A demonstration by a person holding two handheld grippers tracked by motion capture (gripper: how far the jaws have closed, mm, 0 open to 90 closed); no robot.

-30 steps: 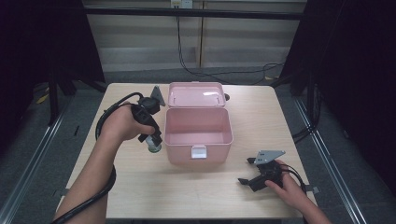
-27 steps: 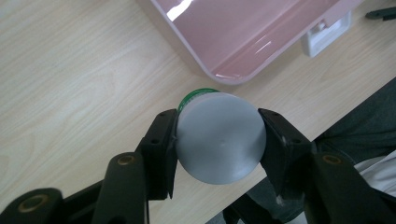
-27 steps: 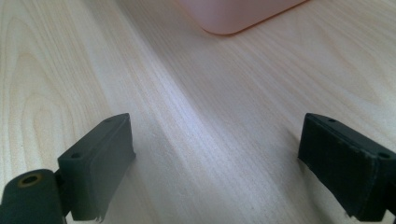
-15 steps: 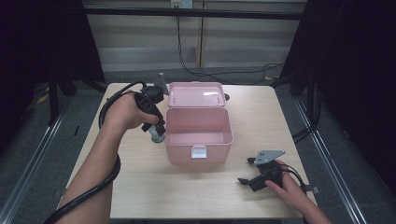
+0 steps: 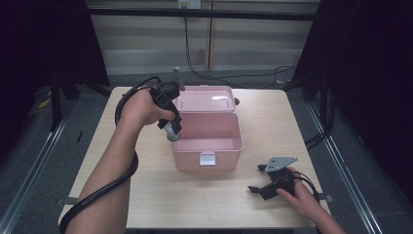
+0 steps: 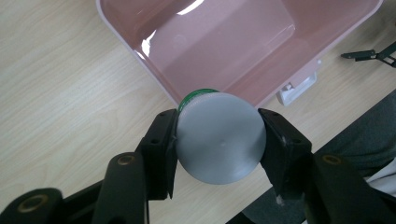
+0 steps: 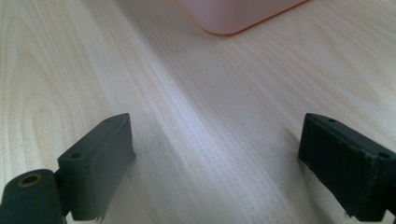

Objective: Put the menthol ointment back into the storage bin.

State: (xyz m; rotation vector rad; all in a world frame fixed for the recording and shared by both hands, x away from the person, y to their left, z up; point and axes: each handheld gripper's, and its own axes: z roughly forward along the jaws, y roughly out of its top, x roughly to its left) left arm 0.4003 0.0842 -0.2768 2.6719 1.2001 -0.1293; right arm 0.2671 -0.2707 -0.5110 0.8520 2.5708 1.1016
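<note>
Nearest to us, our right gripper (image 5: 271, 184) rests on the table (image 5: 146, 204) with its jaws spread wide and nothing between them; in the right gripper view only bare wood lies between the two black jaws, with a corner of the pink box (image 7: 243, 16) farther off. Beyond it, our left gripper (image 5: 170, 127) pinches a small can (image 6: 219, 137) by its sides, the grey round end facing the camera and a green edge behind it. The can hangs in the air just at the left rim of the open box (image 5: 207, 141), whose lid (image 5: 204, 99) leans back at the far side. We judge that we are carrying the can to the box. The next move calls for bringing it fully over the bare inside, lowering it, then parting the jaws.
</note>
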